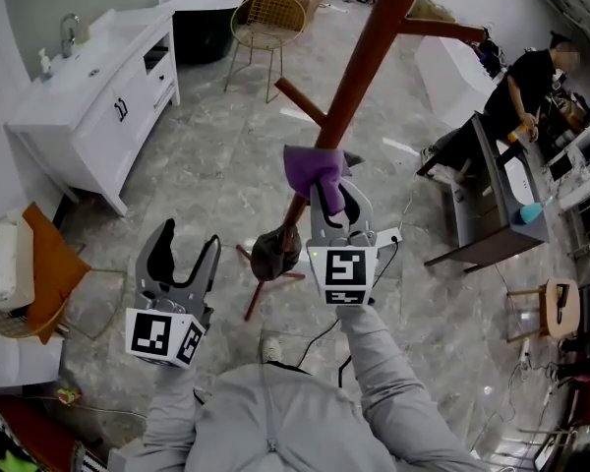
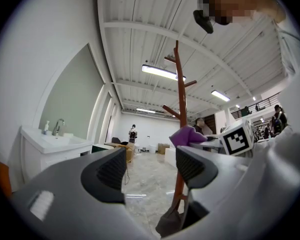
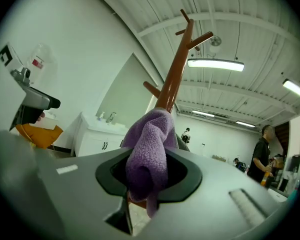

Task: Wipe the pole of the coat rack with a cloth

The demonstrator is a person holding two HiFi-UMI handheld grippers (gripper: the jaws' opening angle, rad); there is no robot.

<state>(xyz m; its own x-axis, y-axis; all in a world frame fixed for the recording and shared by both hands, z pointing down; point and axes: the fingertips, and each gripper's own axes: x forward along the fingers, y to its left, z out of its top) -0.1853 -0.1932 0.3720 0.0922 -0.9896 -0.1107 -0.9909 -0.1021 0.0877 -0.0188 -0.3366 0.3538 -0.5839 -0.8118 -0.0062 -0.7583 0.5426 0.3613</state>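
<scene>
Against the pole (image 1: 369, 52), my right gripper (image 1: 329, 203) clamps the purple cloth (image 1: 313, 168); I'd press firmly and slide along it. My left gripper (image 1: 185, 256) hangs empty, jaws apart.

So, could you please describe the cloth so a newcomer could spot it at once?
Find the reddish-brown coat rack pole slanting across the head view. Against it, clamped in the right gripper, is the cloth: fuzzy and purple, unlike the dark bag hanging lower down.
</scene>
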